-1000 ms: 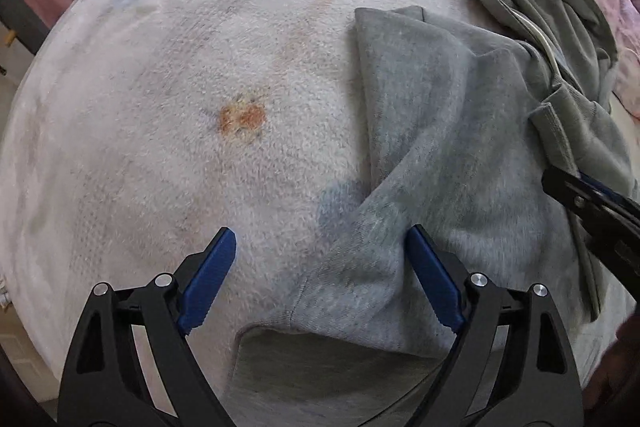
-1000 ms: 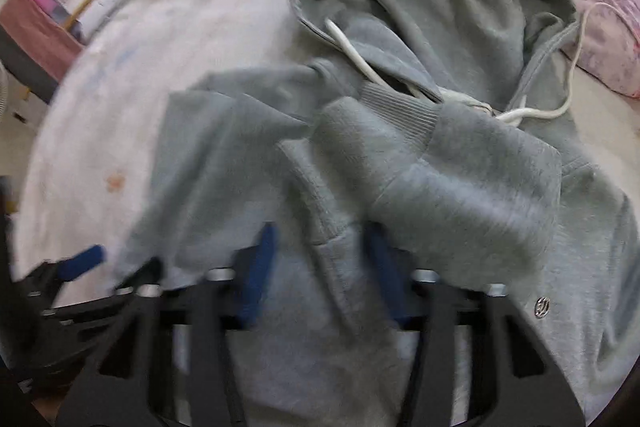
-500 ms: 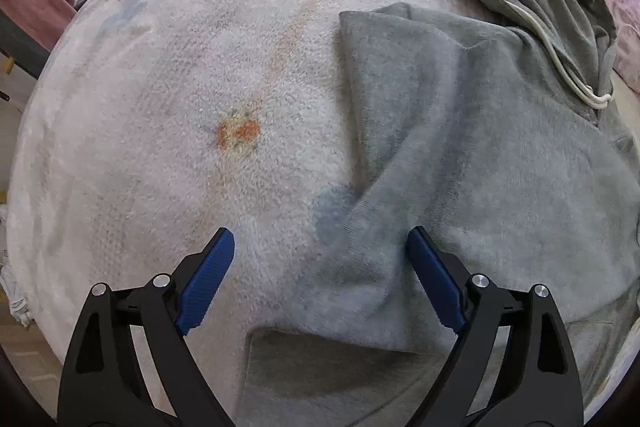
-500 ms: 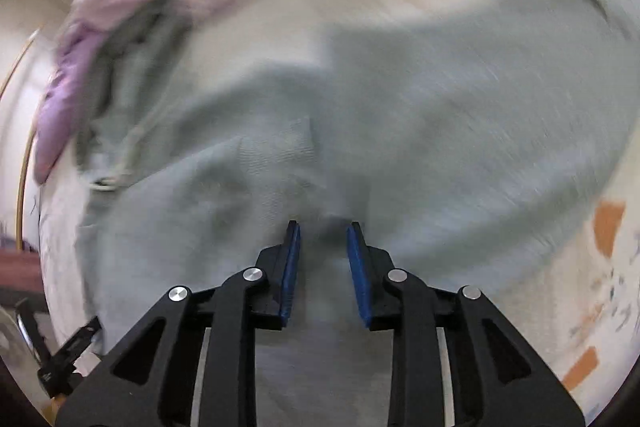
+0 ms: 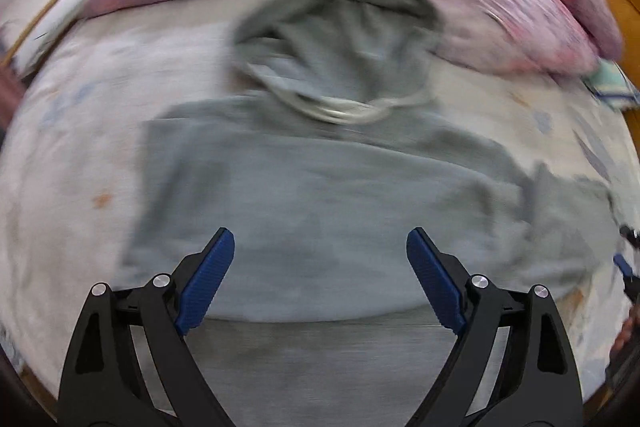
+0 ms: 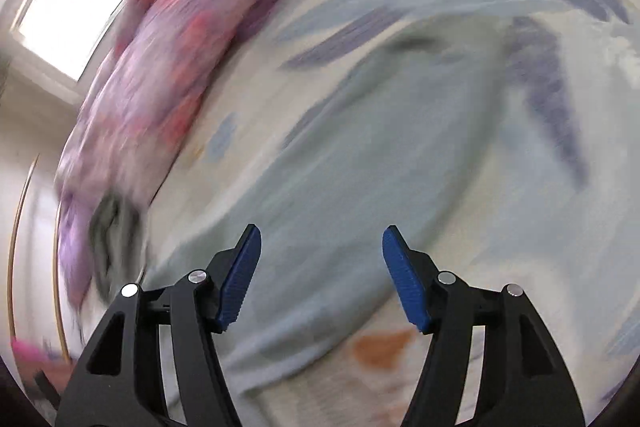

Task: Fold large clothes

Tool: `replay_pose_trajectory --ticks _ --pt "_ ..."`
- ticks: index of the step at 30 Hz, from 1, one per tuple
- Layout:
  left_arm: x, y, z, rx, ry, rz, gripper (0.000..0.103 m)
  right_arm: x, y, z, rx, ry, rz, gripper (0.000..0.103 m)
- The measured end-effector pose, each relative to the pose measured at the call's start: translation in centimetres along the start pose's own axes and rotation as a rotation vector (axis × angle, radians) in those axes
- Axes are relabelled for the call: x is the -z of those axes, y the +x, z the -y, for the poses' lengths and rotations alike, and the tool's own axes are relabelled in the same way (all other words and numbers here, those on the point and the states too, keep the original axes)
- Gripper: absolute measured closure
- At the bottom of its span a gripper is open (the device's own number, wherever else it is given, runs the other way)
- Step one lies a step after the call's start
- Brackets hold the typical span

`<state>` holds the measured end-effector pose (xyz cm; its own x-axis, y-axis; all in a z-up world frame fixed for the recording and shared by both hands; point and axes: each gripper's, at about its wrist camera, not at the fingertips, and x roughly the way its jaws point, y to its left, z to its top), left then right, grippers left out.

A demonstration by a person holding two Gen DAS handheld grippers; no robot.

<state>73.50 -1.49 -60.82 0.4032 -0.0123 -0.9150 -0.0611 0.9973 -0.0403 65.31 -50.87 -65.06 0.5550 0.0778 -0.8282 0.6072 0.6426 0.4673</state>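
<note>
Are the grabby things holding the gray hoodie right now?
No. The left hand-held gripper and the right hand-held gripper are both open with nothing between their fingers. The gray hoodie lies loose on the bed.

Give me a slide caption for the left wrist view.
Open left gripper above a grey hoodie spread on the bed.
</note>
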Motion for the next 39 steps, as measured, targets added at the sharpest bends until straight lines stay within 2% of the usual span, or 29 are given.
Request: replay_pose_trajectory --ticks 3,6,8,10,11,12,13,14,15,19,21,24,26,28,29,32,33,34,36,38,39 --pt "0.2 2.0 5.1 0.041 0.067 -0.029 0.015 -3.2 0.4 5.1 0.053 0.126 0.047 0.042" --pt "0.5 4.4 8.0 0.069 0.091 -0.099 0.015 -5.1 1.9 9.4 0.017 0.265 0.048 0.041" --pt "0.7 6.5 8.2 0.078 0.081 -0.176 0.015 -6.0 3.3 10.7 -0.023 0.314 0.034 0.041" --pt "0.8 7.5 7.6 0.095 0.049 -0.245 0.015 -7.0 4.0 10.7 -0.072 0.301 0.037 0.042" --pt "0.7 7.2 7.1 0.111 0.024 -0.244 0.015 -7.3 4.4 10.5 -0.083 0.292 0.024 0.047" --pt "0.5 6.5 6.4 0.125 0.000 -0.229 0.015 -7.5 4.5 10.4 -0.099 0.287 0.022 0.073" --pt "0.2 5.7 5.5 0.128 -0.024 -0.211 0.015 -7.4 4.4 10.1 -0.119 0.278 0.020 0.087" --pt "-0.1 4.8 4.3 0.121 -0.045 -0.195 0.015 -7.5 3.9 9.5 -0.116 0.254 0.024 0.096" --pt "-0.4 4.3 3.5 0.116 -0.058 -0.183 0.015 -7.4 3.2 8.7 -0.116 0.219 0.039 0.097" --pt "-1.3 1.5 -1.7 0.068 -0.122 -0.113 0.015 -6.3 -1.2 0.7 -0.155 -0.072 0.101 0.098" --pt "-1.9 0.4 -4.7 0.044 -0.154 -0.081 0.015 -3.8 -3.5 -5.6 -0.203 -0.252 0.125 0.098" --pt "-2.4 -0.6 -8.2 0.025 -0.199 -0.052 0.015 0.7 -5.4 -13.6 -0.267 -0.442 0.124 0.098" --pt "-2.5 -1.4 -10.2 0.015 -0.221 -0.034 0.015 5.4 -6.0 -20.0 -0.306 -0.594 0.114 0.098" --pt "-2.2 -2.2 -12.5 0.009 -0.244 -0.017 0.015 9.2 -6.3 -24.2 -0.348 -0.676 0.099 0.098" --pt "-2.1 -2.5 -13.2 0.002 -0.252 -0.012 0.015 12.5 -5.9 -27.4 -0.390 -0.723 0.063 0.098" --pt "-1.1 -3.5 -16.4 -0.010 -0.277 0.002 0.015 19.8 -4.4 -33.0 -0.461 -0.835 -0.022 0.096" --pt "-0.9 -3.6 -17.3 -0.018 -0.283 0.003 0.015 22.5 -3.2 -34.7 -0.481 -0.872 -0.096 0.095" --pt "-0.5 -3.8 -18.5 -0.027 -0.295 0.004 0.015 26.0 -1.6 -36.6 -0.471 -0.927 -0.176 0.094" --pt "0.3 -4.0 -20.8 -0.031 -0.321 -0.003 0.015 30.9 1.0 -38.7 -0.389 -1.056 -0.271 0.081" --pt "1.0 -4.1 -22.4 -0.039 -0.338 -0.008 0.015 34.1 3.4 -39.1 -0.366 -1.070 -0.414 0.076" --pt "1.4 -4.1 -23.2 -0.048 -0.344 -0.013 0.015 35.0 4.2 -38.9 -0.350 -1.065 -0.463 0.068"
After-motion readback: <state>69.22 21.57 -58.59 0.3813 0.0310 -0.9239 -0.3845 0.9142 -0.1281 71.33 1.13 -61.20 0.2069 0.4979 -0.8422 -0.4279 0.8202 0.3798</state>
